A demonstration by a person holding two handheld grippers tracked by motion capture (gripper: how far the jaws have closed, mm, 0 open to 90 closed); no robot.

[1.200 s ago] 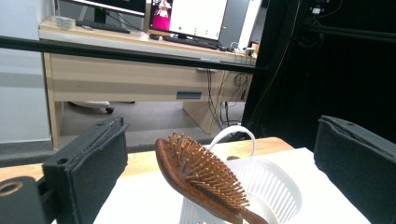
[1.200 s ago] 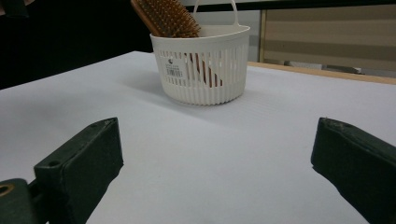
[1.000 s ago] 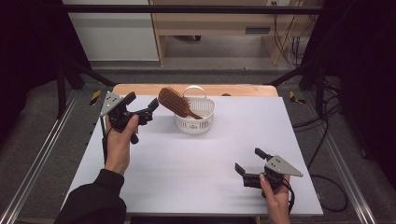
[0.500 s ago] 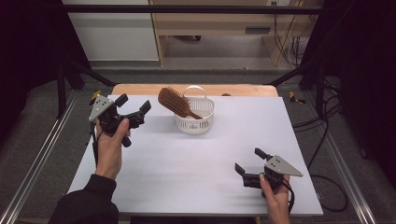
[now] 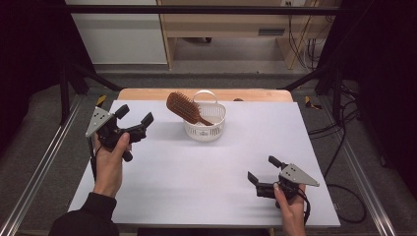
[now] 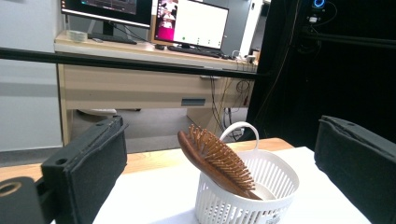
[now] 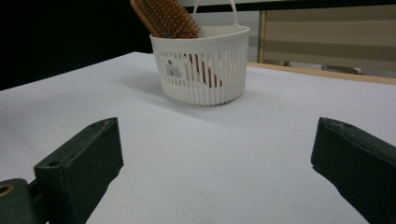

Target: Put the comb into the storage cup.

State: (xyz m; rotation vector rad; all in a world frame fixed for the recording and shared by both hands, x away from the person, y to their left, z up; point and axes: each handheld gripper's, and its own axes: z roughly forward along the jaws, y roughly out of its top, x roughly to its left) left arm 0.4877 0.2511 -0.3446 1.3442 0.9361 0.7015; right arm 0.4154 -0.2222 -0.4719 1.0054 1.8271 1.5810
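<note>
Basket (image 5: 205,121) of white slatted plastic stands near the bench's (image 5: 196,187) far edge, middle, with a wooden hairbrush (image 5: 184,107) propped in it, handle down, bristle head leaning out over the left rim. Since a second ago the left tongs (image 5: 134,117), jaws wide and empty, have drawn back toward the left edge, well apart from the basket. Right tongs (image 5: 262,169), also wide, rest unmoved near the near right corner.

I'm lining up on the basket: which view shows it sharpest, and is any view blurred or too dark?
Right gripper view: basket sharp, its label readable, own jaws soft. Left gripper view: hairbrush bristles clear, jaws slightly soft. High view: table evenly lit, surroundings dark, everything a little soft.
</note>
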